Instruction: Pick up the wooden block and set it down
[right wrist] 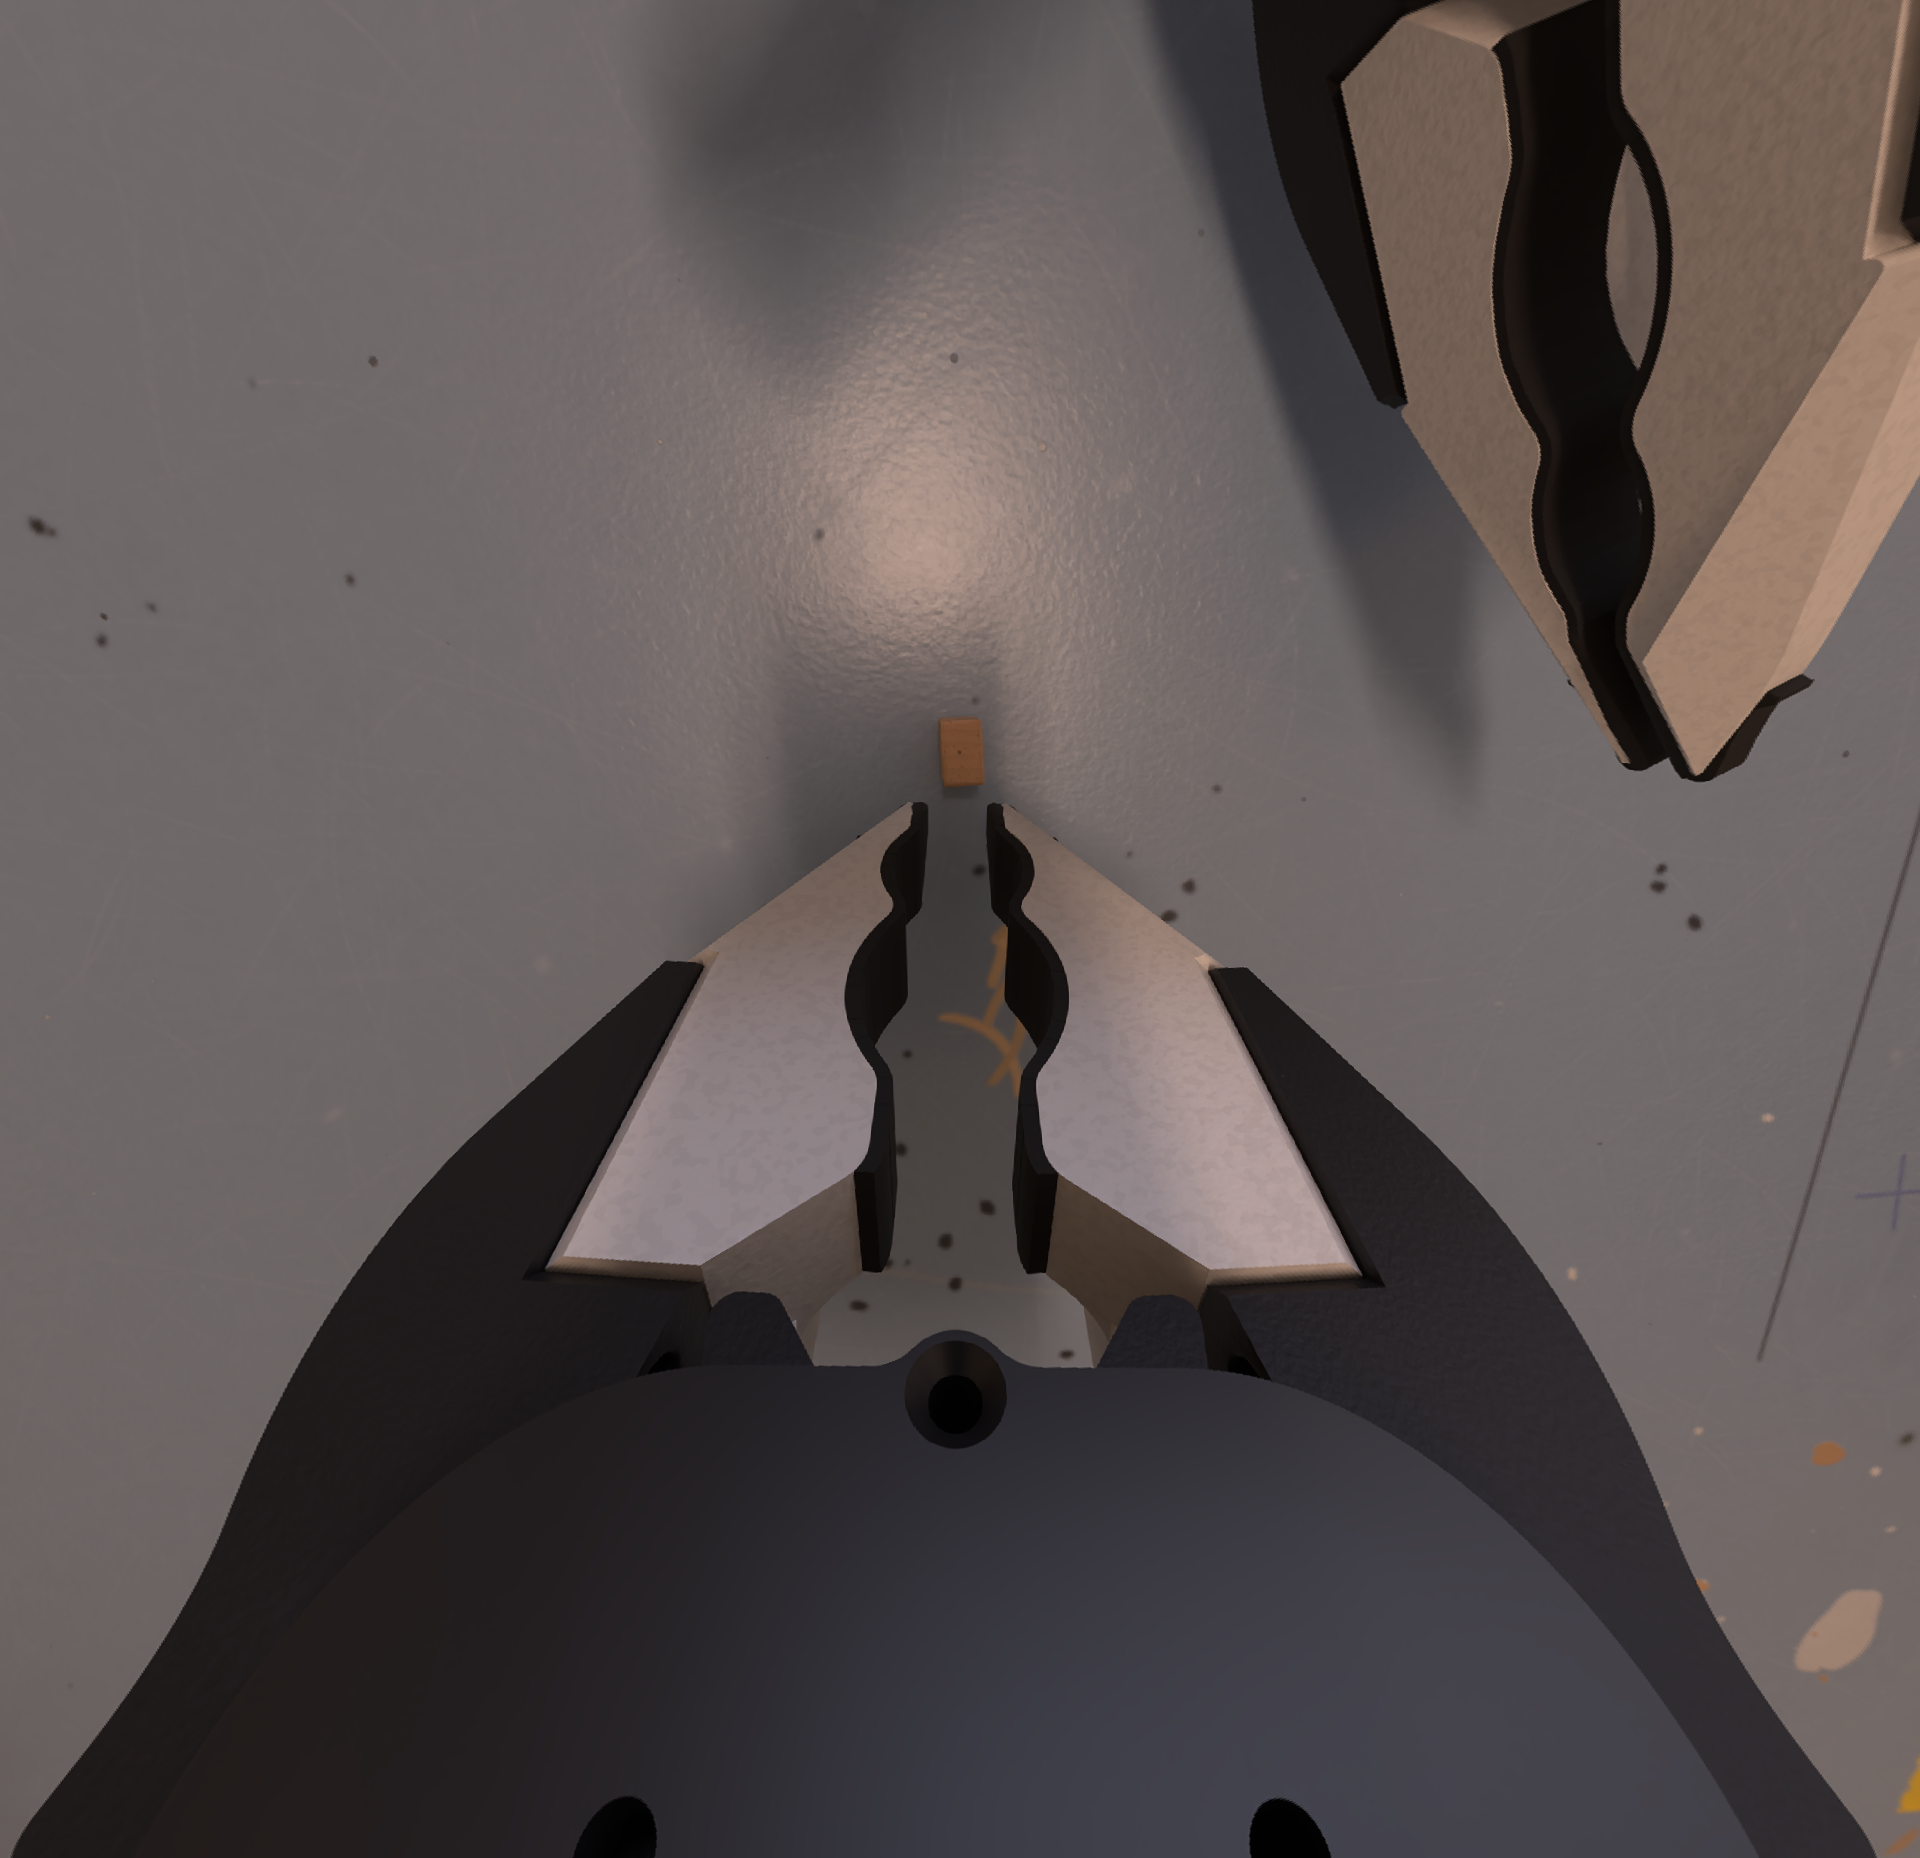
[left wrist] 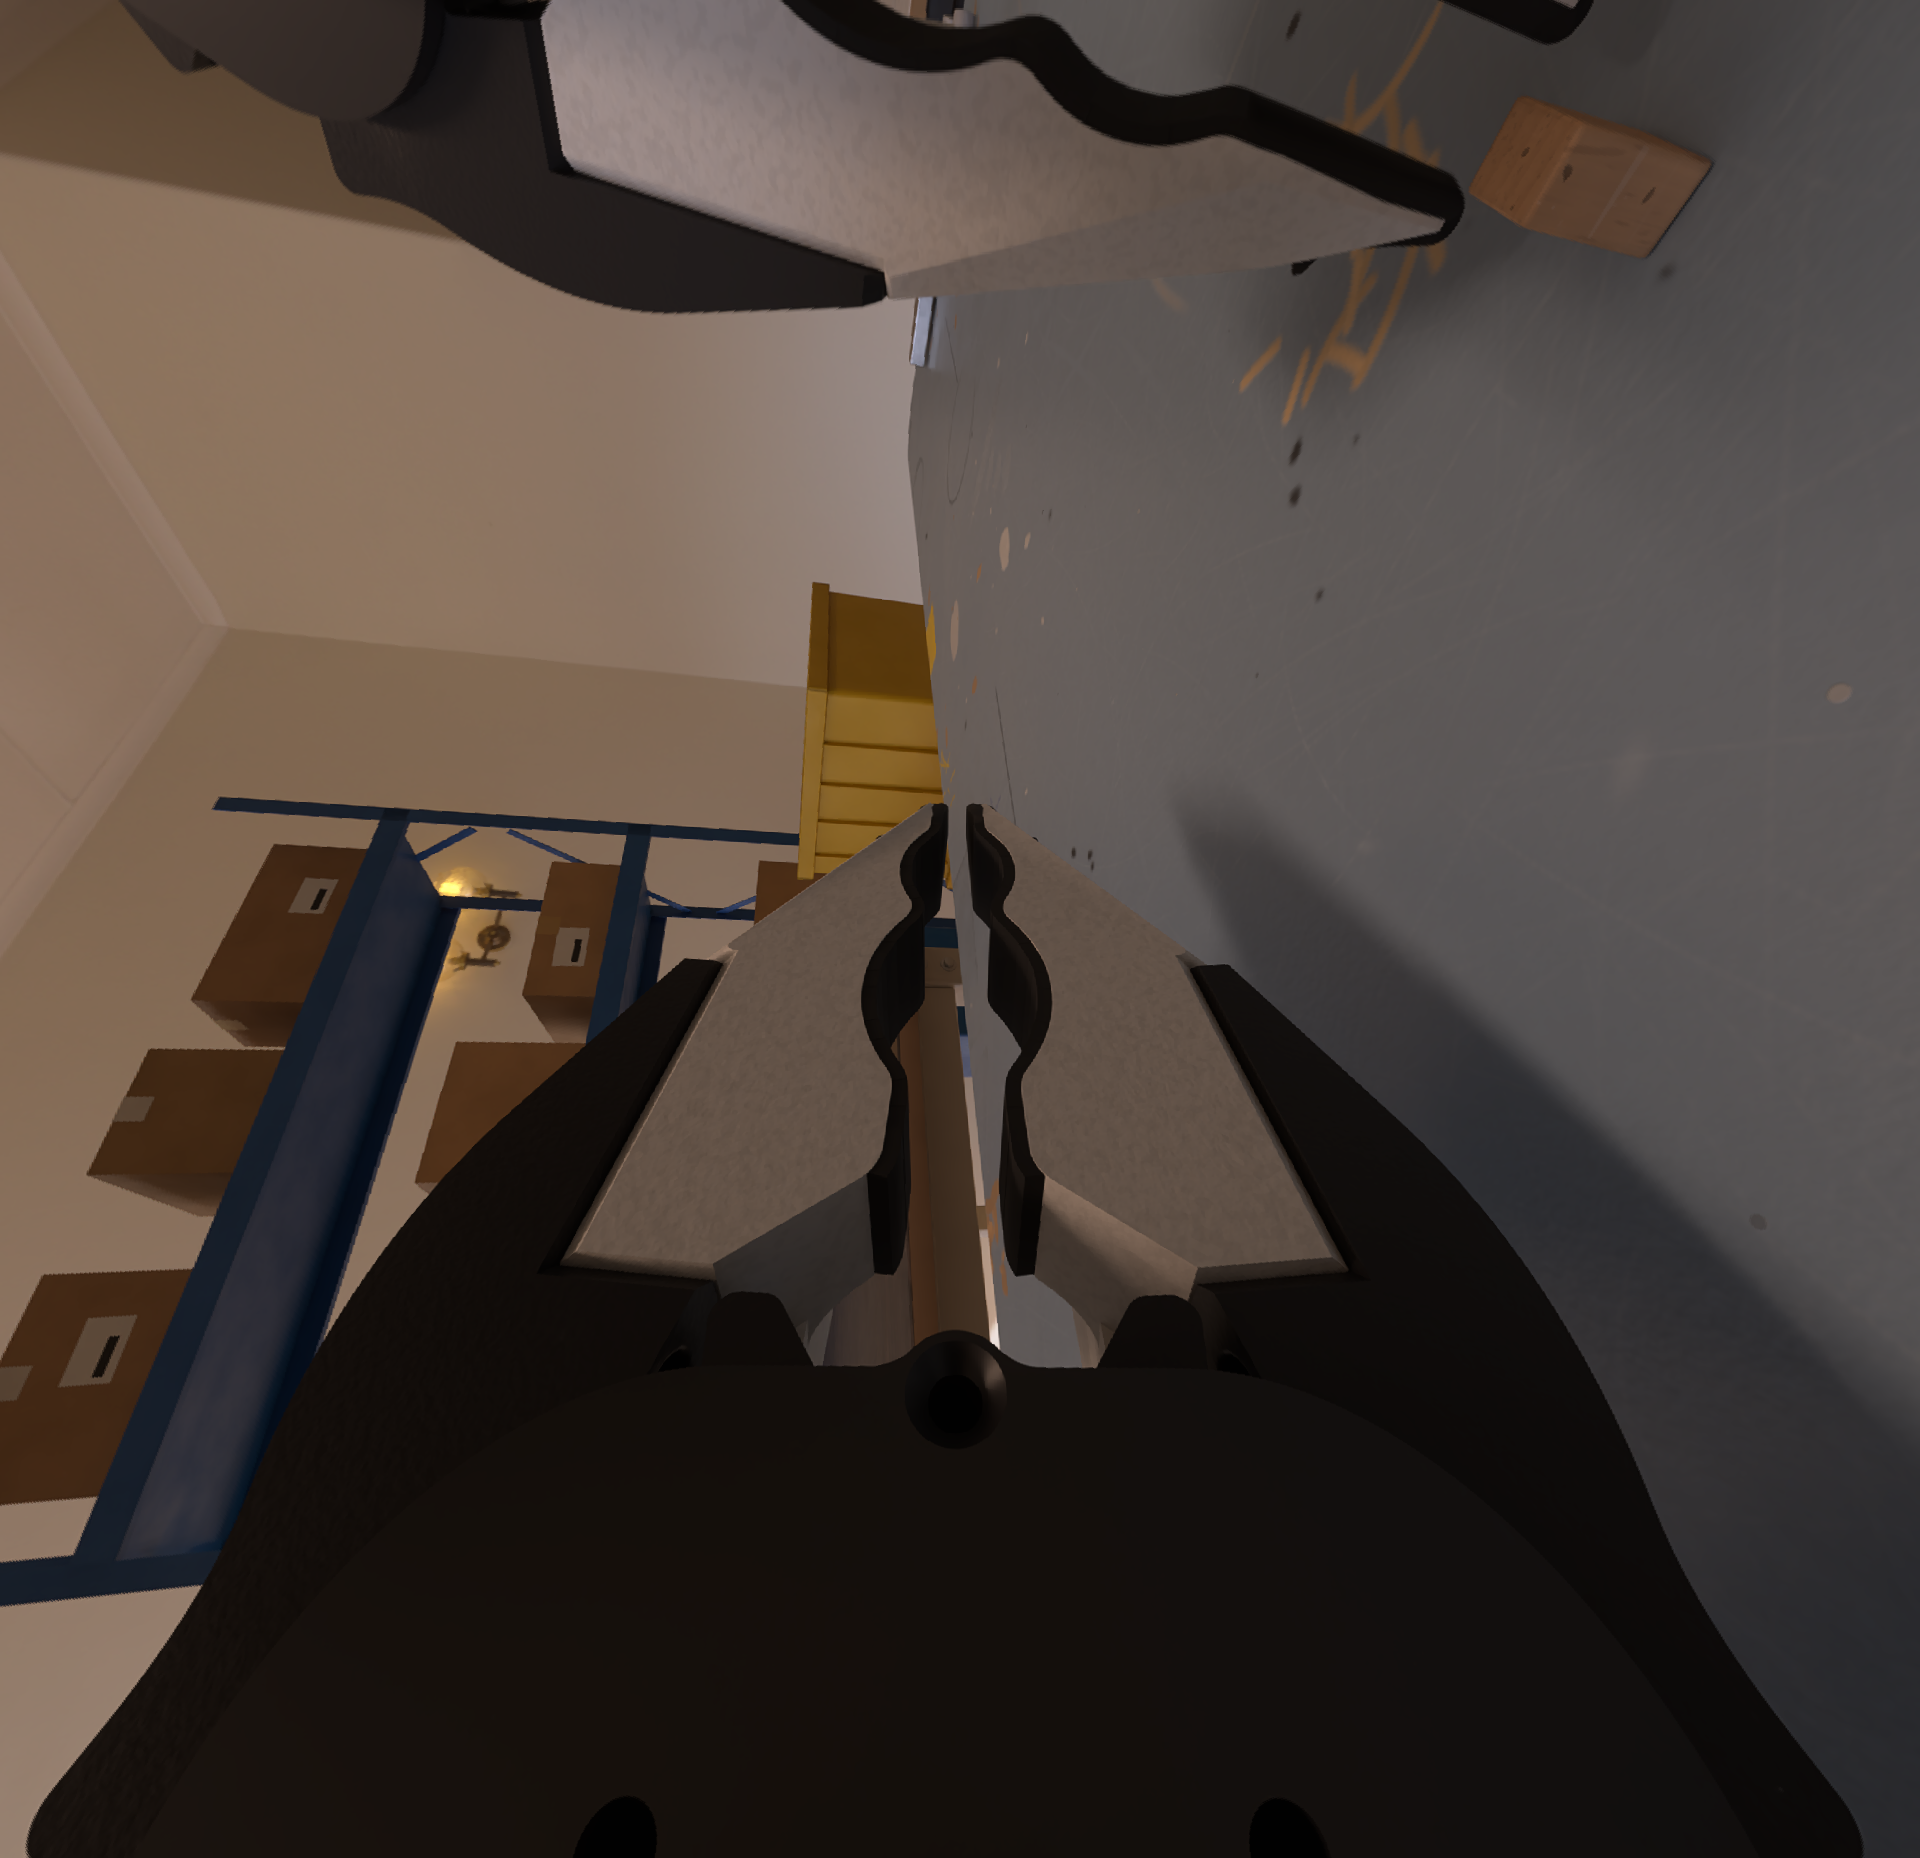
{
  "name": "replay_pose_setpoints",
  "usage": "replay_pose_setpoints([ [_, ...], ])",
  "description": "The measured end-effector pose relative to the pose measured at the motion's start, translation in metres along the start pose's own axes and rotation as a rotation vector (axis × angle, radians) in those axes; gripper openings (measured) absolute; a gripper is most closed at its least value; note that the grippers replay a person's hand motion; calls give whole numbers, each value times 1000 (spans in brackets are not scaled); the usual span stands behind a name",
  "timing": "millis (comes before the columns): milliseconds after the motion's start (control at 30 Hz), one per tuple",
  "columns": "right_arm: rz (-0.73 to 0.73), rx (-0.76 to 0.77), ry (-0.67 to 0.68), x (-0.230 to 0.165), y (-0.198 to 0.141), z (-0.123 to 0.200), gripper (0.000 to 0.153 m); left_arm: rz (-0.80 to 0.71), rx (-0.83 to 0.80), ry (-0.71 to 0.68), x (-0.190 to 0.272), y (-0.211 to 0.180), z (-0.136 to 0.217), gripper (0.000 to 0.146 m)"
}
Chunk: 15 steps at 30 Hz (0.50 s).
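Observation:
The wooden block [left wrist: 1590,177] is a small light-brown cube lying on the grey table [left wrist: 1455,873]. In the right wrist view the wooden block [right wrist: 961,756] looks tiny, straight ahead just past my fingertips and far below. My right gripper [right wrist: 956,816] points down at the table, narrowly open and empty. It also shows at the top of the left wrist view [left wrist: 1517,94], its nearer fingertip beside the block. My left gripper [left wrist: 956,821] is shut and empty, lying along the table's edge. It also shows at the upper right of the right wrist view [right wrist: 1652,759].
The table top [right wrist: 416,458] carries dark specks and an orange scribble [left wrist: 1351,333]. Beyond the table's edge are a yellow slatted crate [left wrist: 873,728] and a blue rack [left wrist: 395,977] with brown cardboard boxes [left wrist: 281,935].

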State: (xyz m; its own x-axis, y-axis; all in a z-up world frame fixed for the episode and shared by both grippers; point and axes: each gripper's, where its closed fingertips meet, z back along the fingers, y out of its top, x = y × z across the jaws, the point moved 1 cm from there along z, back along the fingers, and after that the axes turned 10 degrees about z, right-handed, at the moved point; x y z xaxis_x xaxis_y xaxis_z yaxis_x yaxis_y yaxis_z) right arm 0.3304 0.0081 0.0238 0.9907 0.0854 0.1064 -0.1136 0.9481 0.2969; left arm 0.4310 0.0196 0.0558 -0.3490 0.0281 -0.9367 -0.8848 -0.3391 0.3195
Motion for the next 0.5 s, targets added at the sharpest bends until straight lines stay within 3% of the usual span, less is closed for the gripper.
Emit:
replay_pose_setpoints([
  [300,-43,31,-42,-1,5,-3,10,-1,-1,-3,0,0,0,3],
  [500,-147,25,-44,-1,10,-6,19,0,-1,-5,1,0,0,3],
])
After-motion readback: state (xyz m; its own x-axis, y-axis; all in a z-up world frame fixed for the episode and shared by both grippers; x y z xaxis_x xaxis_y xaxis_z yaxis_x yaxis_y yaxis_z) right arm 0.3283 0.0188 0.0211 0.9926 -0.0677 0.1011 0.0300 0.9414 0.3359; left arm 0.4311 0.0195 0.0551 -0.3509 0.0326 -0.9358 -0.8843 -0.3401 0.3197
